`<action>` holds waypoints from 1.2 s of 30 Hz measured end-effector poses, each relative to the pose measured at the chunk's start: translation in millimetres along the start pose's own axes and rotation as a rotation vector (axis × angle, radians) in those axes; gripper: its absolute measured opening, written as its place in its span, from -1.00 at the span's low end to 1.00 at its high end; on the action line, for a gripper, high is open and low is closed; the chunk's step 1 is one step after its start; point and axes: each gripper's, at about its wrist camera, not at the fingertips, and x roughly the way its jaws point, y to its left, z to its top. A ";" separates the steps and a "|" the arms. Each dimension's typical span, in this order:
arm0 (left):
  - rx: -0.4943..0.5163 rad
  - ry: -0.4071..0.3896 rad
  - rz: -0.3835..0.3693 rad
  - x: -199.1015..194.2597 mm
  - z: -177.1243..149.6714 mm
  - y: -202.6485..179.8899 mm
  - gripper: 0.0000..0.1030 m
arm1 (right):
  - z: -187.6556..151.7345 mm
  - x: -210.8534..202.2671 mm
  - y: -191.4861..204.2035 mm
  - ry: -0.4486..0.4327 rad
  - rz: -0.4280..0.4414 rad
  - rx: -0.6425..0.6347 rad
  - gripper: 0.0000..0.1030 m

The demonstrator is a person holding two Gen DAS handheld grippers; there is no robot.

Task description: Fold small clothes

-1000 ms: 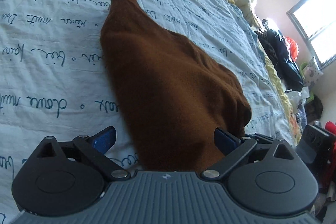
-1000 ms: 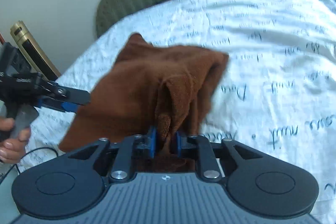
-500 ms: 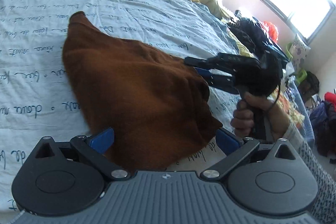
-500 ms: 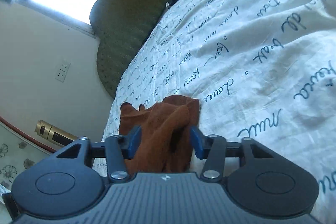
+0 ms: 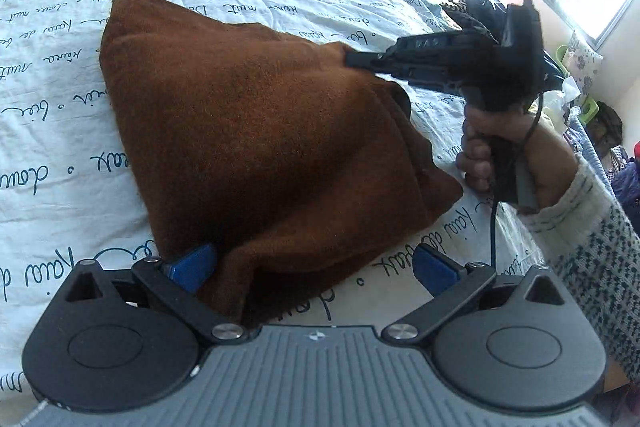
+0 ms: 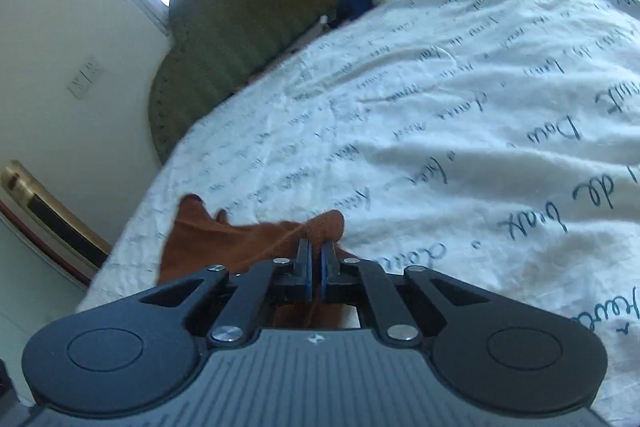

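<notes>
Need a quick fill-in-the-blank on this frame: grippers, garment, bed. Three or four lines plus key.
1. The garment lying on the printed bedsheet is ____ in colour.
2. The right gripper has its jaws ____ at the garment's far corner.
3. The left gripper has its jaws ____, with the garment's near edge between them.
4. The handwriting print on the bedsheet is dark ____.

Missing words: brown; shut; open; blue
</notes>
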 end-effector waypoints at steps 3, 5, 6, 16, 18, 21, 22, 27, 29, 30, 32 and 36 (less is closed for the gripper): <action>-0.045 0.006 -0.020 -13.1 1.6 3.5 1.00 | -10.1 -4.2 -11.1 0.021 0.025 0.051 -0.54; -0.098 -0.005 -0.037 -26.4 4.1 9.7 1.00 | -12.7 -28.4 -3.9 -0.012 0.032 0.020 0.08; -0.129 -0.020 -0.053 -34.9 4.7 13.5 1.00 | -16.6 -42.6 0.6 -0.035 0.046 0.000 0.40; -0.193 0.017 -0.095 -16.8 -23.2 23.2 0.99 | -97.6 -82.4 34.1 0.082 0.063 -0.184 -0.89; -0.149 0.015 -0.058 -11.6 -29.2 21.7 0.99 | -102.1 -77.4 31.0 0.072 0.012 -0.206 -0.89; -0.128 0.050 -0.066 -19.6 -32.1 17.6 0.99 | -91.2 -86.9 31.8 0.064 -0.028 -0.189 -0.73; -0.137 0.050 -0.072 -25.5 -31.7 18.4 0.99 | -88.4 -95.4 35.1 0.048 -0.027 -0.209 -0.69; -0.277 -0.075 -0.175 -54.5 8.0 48.3 1.00 | -89.6 -112.6 87.1 -0.041 0.017 -0.428 -0.68; -0.313 -0.125 -0.205 -53.4 39.1 61.0 1.00 | -96.2 -98.4 113.1 -0.033 0.009 -0.511 -0.68; -0.324 -0.128 -0.220 -48.2 54.8 66.6 1.00 | -101.0 -89.8 126.3 -0.029 0.005 -0.549 -0.68; -0.334 -0.100 -0.268 -31.1 84.0 75.0 1.00 | -114.3 -72.7 154.2 -0.029 0.036 -0.620 -0.68; -0.316 0.018 -0.234 19.6 123.9 83.3 1.00 | -148.0 -48.1 205.0 -0.016 0.088 -0.759 -0.69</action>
